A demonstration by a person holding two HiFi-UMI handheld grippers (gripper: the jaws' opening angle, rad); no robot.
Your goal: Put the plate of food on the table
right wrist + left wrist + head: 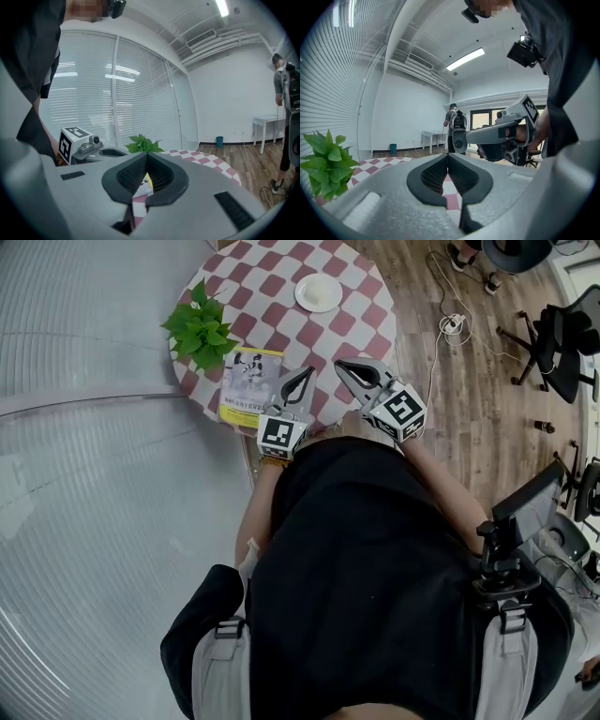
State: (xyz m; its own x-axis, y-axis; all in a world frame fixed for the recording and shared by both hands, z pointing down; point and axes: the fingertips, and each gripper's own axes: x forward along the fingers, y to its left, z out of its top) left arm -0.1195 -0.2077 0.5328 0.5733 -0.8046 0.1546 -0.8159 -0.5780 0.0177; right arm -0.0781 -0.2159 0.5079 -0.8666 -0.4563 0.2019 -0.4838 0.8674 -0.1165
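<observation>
Round white plate (319,292), flat on red-and-white checked table (361,329), well beyond left gripper (302,377) and right gripper (344,366); both clenched tip-to-tip, empty.

A small round white plate (319,292) is lying flat towards the far edge of the round red-and-white checked table (281,334), its contents showing only as a pale patch.

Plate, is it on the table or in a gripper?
On the table. The plate lies on the far side of the checkered table, while the left gripper and right gripper hang at its near edge, both shut, empty.
</observation>
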